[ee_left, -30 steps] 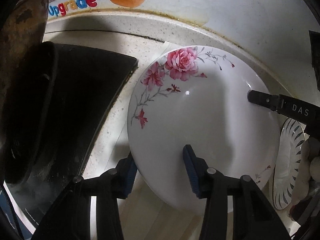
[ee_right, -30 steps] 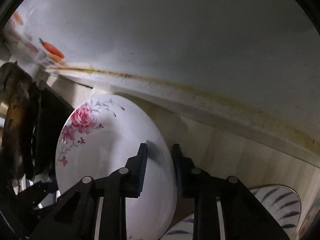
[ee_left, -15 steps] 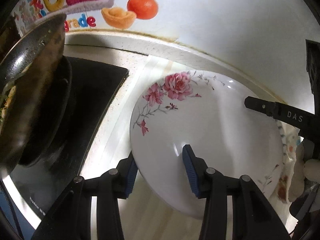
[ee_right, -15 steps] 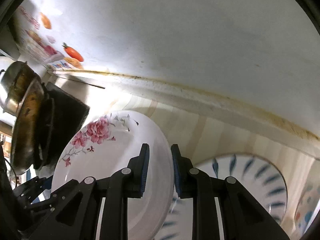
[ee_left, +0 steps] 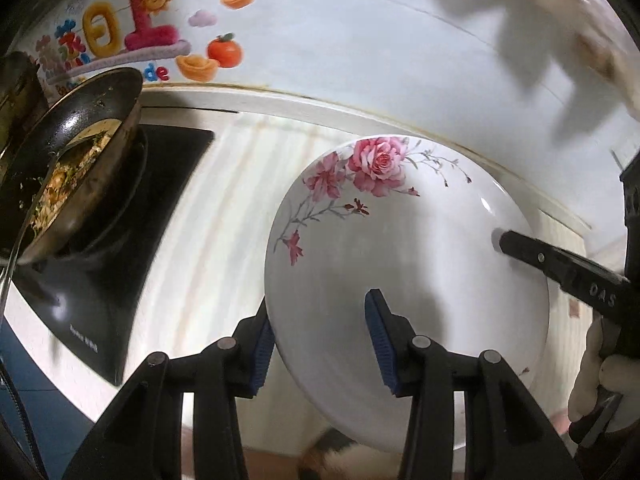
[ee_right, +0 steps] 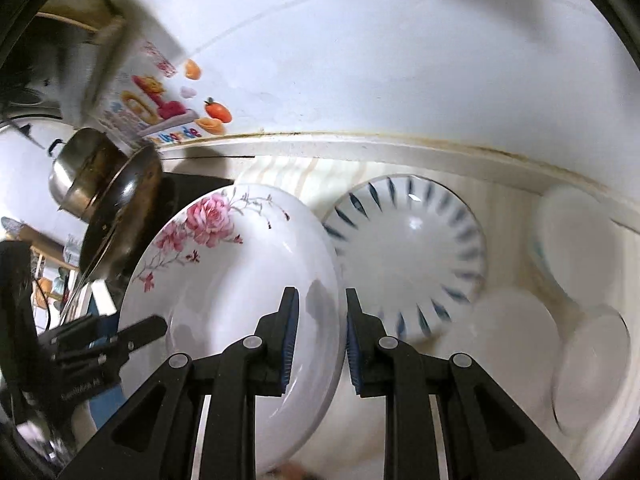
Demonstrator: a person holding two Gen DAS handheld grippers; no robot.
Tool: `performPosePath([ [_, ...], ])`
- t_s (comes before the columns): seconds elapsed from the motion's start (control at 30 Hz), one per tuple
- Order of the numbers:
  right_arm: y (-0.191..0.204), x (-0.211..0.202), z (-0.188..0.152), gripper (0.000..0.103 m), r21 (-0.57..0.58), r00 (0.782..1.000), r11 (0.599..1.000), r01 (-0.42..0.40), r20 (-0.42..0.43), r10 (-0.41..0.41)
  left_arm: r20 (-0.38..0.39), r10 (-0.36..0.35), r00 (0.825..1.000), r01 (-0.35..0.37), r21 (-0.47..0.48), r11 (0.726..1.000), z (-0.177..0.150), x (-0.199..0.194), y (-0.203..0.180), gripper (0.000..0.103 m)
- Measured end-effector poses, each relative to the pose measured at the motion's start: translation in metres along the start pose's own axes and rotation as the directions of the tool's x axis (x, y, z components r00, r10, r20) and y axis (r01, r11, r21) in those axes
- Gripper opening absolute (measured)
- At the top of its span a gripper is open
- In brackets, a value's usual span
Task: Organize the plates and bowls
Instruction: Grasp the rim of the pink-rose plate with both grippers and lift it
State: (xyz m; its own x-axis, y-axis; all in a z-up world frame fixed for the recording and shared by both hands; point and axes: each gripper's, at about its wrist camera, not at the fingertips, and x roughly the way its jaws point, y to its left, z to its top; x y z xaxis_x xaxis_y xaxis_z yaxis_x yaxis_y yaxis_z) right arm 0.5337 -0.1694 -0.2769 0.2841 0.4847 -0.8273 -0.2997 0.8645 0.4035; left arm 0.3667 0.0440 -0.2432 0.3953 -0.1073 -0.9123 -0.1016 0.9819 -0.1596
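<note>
A white plate with pink roses hangs tilted above the pale counter, held by both grippers. My left gripper is shut on its near left rim, one pad under and one on the face. My right gripper is shut on the opposite rim of the rose plate. One right finger shows on the plate's far right in the left wrist view. A blue-striped plate lies on the counter to the right, below the held plate.
A frying pan with food sits on a black stove at the left, with a steel pot behind it. White dishes lie at the far right. A wall with a colourful sticker rises behind the counter.
Both grippers have risen with the rose plate, lifting it off the counter and away from the stove. The blue-striped plate and the white dishes have come into the right wrist view.
</note>
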Motion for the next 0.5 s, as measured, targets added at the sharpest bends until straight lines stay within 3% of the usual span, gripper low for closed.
performPosePath([
  [0.27,-0.032,-0.093,-0.101,0.024,0.051,0.999,0.998,0.02,0.03,-0.022,-0.084,-0.047,0.995,0.056,0.105,0.993,-0.053,-0.004,-0.064,0.041],
  [0.5,-0.085,-0.111,-0.186,0.024,0.15,0.998,0.987,0.059,-0.022,-0.056,-0.214,-0.024,0.976,0.07,0.209,0.975,-0.092,0.038,-0.113,0.041],
])
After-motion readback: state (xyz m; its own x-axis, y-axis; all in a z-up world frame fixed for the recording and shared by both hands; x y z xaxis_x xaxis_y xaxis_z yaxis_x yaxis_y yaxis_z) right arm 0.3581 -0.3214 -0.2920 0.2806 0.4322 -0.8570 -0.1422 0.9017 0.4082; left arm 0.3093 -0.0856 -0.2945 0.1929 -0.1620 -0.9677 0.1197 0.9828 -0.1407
